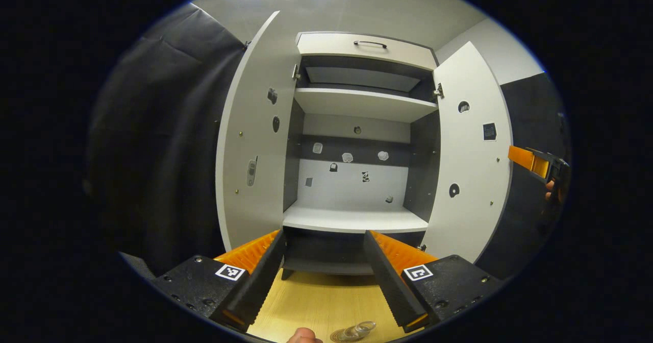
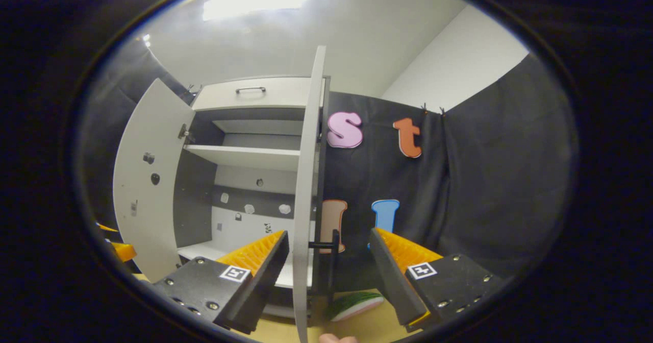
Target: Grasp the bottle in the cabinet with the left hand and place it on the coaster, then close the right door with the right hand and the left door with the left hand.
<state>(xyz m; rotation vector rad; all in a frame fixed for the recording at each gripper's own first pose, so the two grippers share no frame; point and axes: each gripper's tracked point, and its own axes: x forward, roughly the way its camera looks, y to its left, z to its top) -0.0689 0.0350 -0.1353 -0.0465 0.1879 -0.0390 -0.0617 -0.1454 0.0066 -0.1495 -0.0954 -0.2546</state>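
Note:
The white cabinet stands with both doors swung wide and its shelves bare. My left gripper is open in front of the lower shelf, holding nothing. Just below its fingers, a small clear thing that looks like the bottle sits on the wooden table; I cannot make out the coaster. The left door and right door flank the opening. My right gripper is open, with the right door's edge and its black handle between the fingers. The right gripper also appears past the right door.
A drawer with a handle tops the cabinet. A green and white object lies on the table by the right door's foot. Black cloth walls hang on both sides. A fingertip shows at the bottom edge. The left gripper peeks in beside the left door.

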